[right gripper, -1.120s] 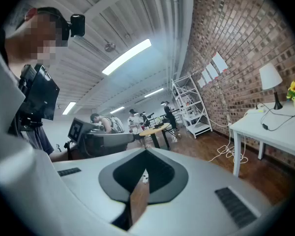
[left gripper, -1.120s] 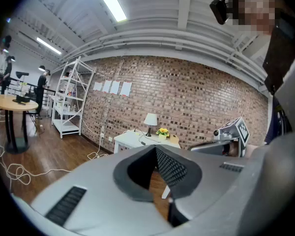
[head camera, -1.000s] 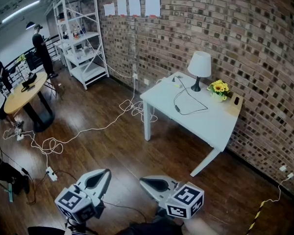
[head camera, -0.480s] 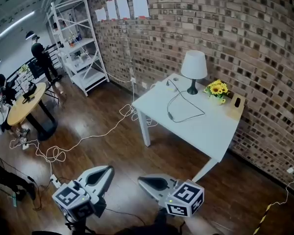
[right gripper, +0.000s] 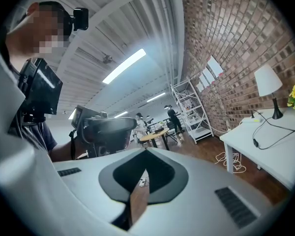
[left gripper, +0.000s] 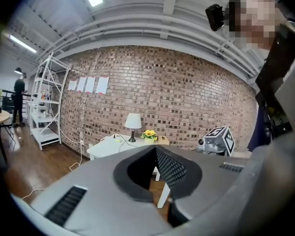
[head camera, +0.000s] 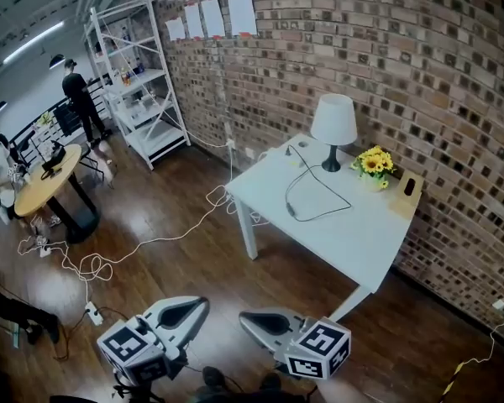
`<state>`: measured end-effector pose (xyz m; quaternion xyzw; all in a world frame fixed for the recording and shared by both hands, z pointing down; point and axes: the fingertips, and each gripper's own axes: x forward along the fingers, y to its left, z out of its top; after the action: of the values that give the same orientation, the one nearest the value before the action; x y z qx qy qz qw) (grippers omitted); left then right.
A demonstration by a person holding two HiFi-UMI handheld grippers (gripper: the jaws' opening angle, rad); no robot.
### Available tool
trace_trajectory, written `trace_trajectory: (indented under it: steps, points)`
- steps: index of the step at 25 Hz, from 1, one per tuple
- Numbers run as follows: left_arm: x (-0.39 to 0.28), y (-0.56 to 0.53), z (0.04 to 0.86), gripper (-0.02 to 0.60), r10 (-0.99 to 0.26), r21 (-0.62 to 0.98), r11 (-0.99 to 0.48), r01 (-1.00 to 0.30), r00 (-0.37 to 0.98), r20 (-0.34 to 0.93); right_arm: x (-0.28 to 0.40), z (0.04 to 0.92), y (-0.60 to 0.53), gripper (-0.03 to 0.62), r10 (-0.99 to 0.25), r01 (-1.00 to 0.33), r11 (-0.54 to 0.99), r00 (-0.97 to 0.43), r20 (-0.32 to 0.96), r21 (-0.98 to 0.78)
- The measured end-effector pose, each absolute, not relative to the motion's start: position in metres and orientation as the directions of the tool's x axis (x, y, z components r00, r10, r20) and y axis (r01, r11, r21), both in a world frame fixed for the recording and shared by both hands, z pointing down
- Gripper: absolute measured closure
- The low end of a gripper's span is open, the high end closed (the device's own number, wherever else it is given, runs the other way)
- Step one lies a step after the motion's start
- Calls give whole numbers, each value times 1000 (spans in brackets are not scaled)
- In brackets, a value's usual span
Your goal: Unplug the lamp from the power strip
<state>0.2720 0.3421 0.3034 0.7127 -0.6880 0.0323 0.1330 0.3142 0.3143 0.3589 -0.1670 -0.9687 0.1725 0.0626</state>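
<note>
We stand on the wood floor on the near side of the white table (head camera: 365, 242), well apart from it, with both tongs held out in front of us. The left gripper (head camera: 198, 306) has its jaws pressed together with nothing between them. The right gripper (head camera: 247, 317) looks the same, its tips closed on nothing. Each carries a cube of black-and-white square markers, which are patterns rather than words. The only other print in sight is four sheets of paper (head camera: 212, 15) on the brick wall beyond the table's left end, too small to read.

The lamp (head camera: 333, 124) stands upright at the table's far edge, close to the wall. It has a plain white cone shade on a slim dark stem and a round dark base. Its black cord (head camera: 291, 211) leaves the base and loops wide across the tabletop toward us, with a small dark lump on it. It then runs back to the table's far left corner and ends at what seems to be the power strip (head camera: 287, 153), a pale shape hard to make out from here. On the table just right of the lamp sits a pot of yellow flowers (head camera: 373, 162), and a wooden block (head camera: 406, 196) lies at the right corner. A white shelf unit (head camera: 139, 82) stands against the wall, well off the table's left end.
</note>
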Motion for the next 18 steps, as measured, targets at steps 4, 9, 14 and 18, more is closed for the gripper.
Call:
trace_trajectory:
  steps: [4, 9, 14, 18]
  points:
    - [264, 345, 305, 571, -974, 154, -10, -988, 44, 222, 308, 359, 315, 599, 350, 306, 881, -935, 63, -360]
    - [245, 347, 311, 571, -977, 170, -2, -985, 38, 208, 295, 365, 320, 599, 347, 297, 887, -934, 86, -354]
    - [221, 335, 315, 571, -983, 193, -38, -980, 72, 169, 277, 370, 311, 599, 312, 257, 905, -942, 121, -339]
    - [190, 323, 316, 571, -982, 210, -72, -975, 106, 155, 247, 367, 300, 599, 282, 224, 918, -948, 144, -327]
